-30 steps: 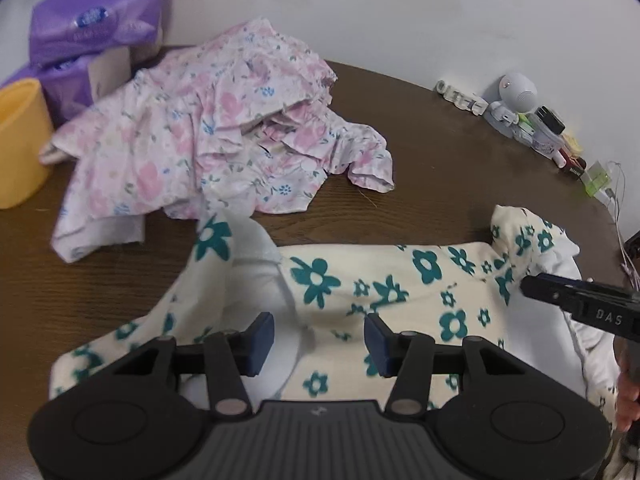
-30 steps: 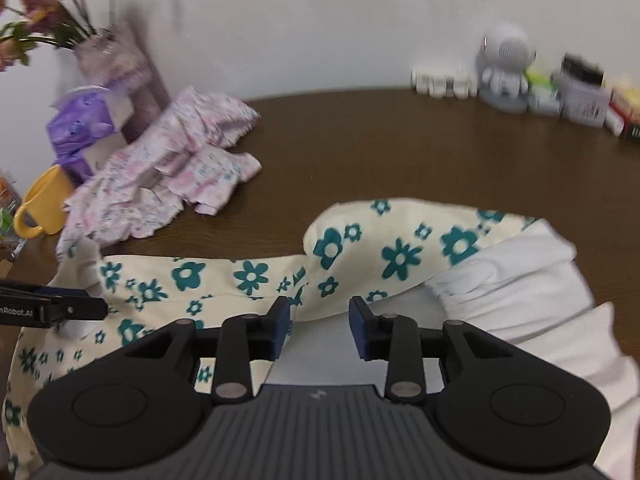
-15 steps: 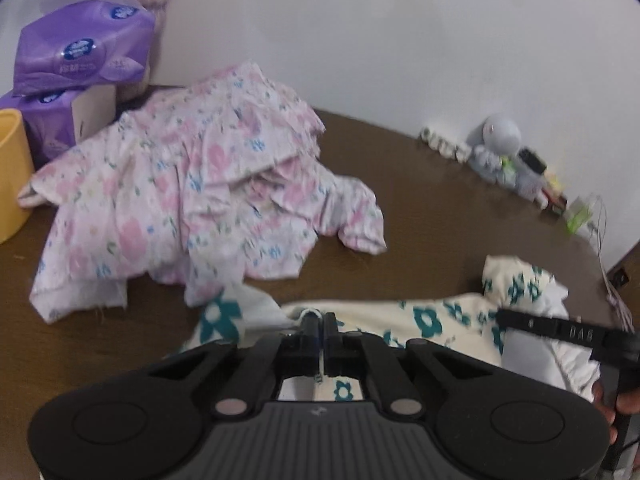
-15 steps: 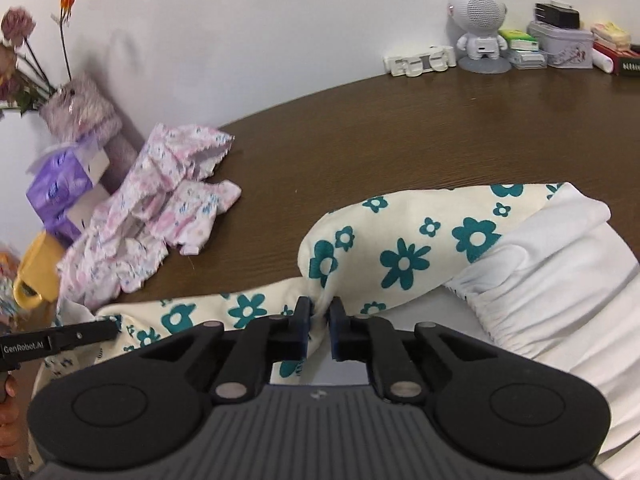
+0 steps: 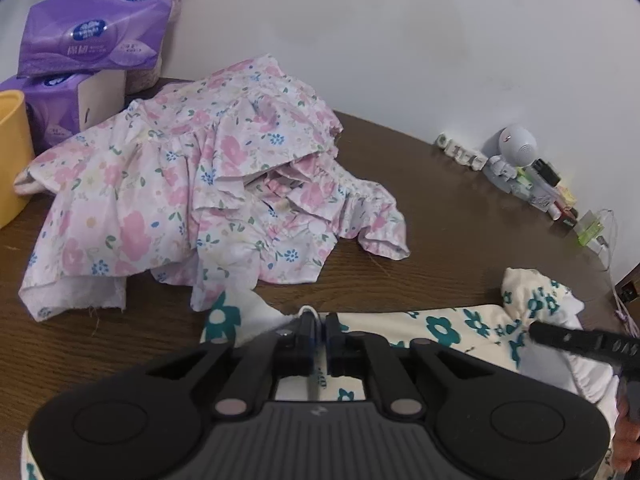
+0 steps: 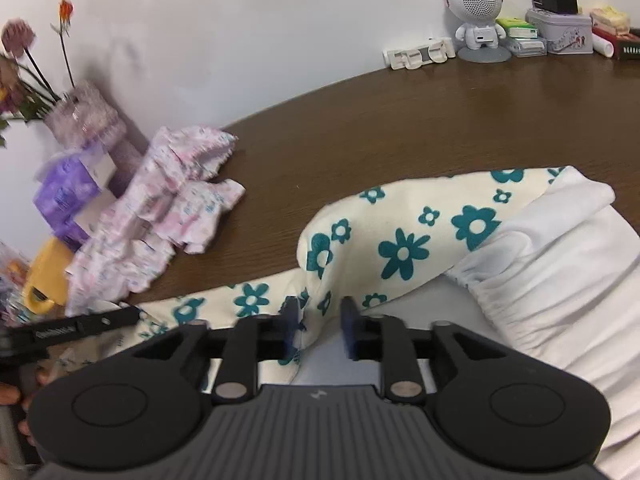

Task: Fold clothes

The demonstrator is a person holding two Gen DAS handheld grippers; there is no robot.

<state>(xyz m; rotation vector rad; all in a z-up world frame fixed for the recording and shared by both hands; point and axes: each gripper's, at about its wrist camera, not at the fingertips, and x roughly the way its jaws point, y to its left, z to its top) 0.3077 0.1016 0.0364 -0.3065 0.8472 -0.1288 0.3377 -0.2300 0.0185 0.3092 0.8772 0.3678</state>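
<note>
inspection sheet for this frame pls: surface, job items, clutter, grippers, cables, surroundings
Surface: brown wooden table, bare in the middle.
Job's things: cream garment with teal flowers stretched across the near edge, white lining showing; pink floral garment heaped unfolded at the far left.
Clutter: purple tissue packs, yellow cup, vase of flowers, white robot figure, small boxes and a tin along the wall.
Grippers: left gripper shut on the cream garment's edge; right gripper open, fabric lying between the fingers.
Cables: thin cord at the table's far right edge.
Surroundings: plain white wall.
</note>
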